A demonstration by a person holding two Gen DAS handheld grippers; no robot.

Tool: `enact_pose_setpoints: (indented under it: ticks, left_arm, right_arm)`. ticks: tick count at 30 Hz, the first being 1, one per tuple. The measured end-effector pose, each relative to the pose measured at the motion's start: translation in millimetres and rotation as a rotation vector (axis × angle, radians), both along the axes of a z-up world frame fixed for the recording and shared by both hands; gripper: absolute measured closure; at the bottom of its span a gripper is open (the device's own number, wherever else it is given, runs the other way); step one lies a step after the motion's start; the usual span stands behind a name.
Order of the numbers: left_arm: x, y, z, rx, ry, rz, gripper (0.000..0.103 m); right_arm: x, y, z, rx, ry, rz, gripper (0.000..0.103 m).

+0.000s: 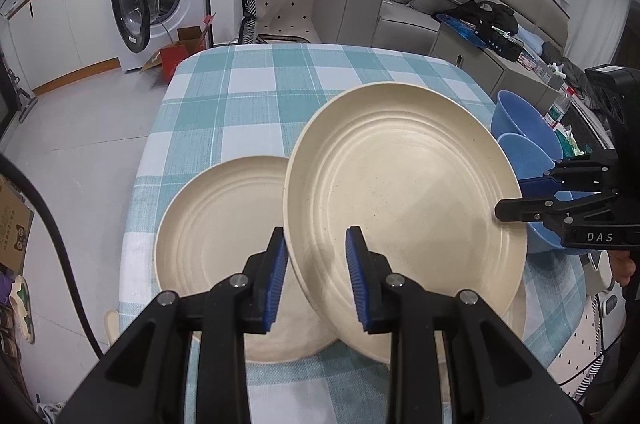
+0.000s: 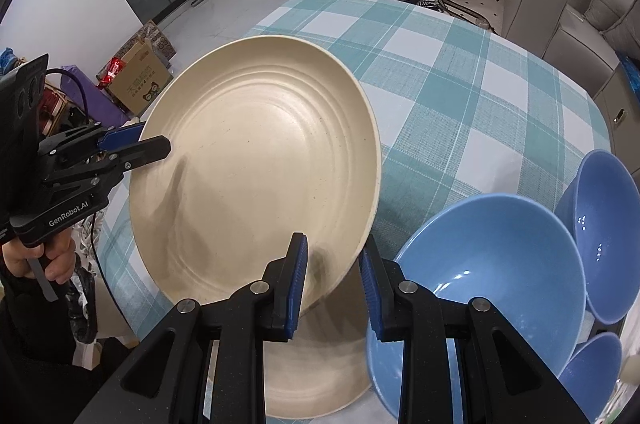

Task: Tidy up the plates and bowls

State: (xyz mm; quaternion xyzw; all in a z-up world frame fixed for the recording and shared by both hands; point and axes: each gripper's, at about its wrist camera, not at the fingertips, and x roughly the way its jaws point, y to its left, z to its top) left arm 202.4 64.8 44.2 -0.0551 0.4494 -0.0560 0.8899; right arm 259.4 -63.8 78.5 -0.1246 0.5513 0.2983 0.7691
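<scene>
Left hand-held gripper point(image 1: 316, 276), "GenRobot.AI": clamps cream plate point(image 1: 404, 192) | right hand-held gripper point(image 2: 334, 284), "DAS": clamps it too

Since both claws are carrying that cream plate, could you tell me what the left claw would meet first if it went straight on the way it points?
The left claw is shut on the raised cream plate; beyond that rim, probably the plate underneath, though depth is unclear.
</scene>
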Motion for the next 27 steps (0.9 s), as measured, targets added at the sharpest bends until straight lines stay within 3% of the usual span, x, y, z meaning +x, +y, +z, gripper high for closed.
enact_pose_setpoints:
  ticks: [27]
  left_arm:
    - [-34, -18, -20, 0.008, 0.049, -0.066, 0.075]
  right_arm:
    - [-60, -26, -29, 0.031, 0.063, -0.005, 0.076]
